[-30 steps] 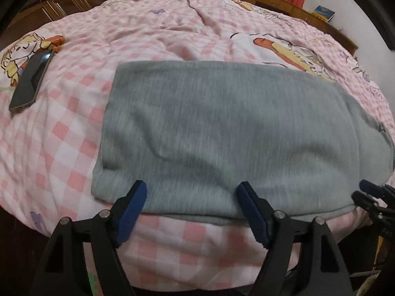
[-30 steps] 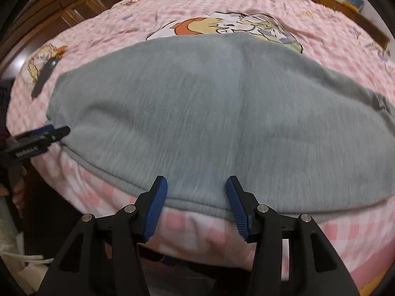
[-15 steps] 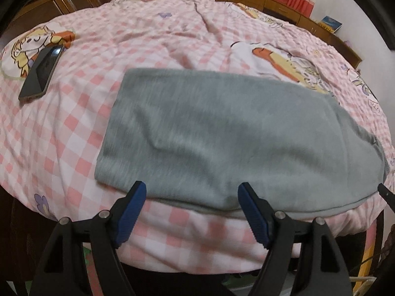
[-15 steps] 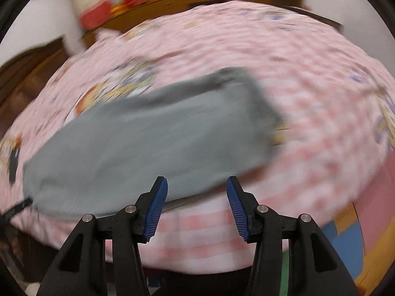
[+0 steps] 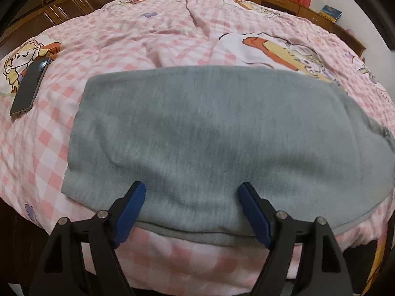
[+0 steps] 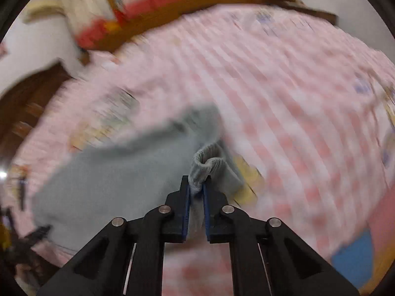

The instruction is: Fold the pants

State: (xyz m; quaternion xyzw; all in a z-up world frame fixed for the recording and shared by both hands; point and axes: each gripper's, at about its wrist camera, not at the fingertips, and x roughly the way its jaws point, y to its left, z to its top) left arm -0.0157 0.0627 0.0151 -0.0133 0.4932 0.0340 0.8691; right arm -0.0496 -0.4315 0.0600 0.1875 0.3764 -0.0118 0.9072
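Note:
Grey pants (image 5: 209, 128) lie folded flat across the near side of a pink checked bed cover (image 5: 148, 32). My left gripper (image 5: 190, 197) hangs over their near edge, jaws wide and still opening, the blue pads clear of the cloth. In the blurred right wrist view, my right gripper (image 6: 196, 187) is closing, its pads pinched on the ribbed end (image 6: 209, 162) of the pants (image 6: 111, 185), which bunches up just above the fingertips.
A dark phone (image 5: 29, 86) lies on the cover at the far left. Wooden cabinets (image 5: 69, 0) and a low wooden ledge with a book (image 5: 330, 12) run behind the bed. The bed's edge drops away just under both grippers.
My right gripper swung to the right end of the pants, rolled, and closed on the ribbed end. My left gripper shifted a little along the near edge, still open.

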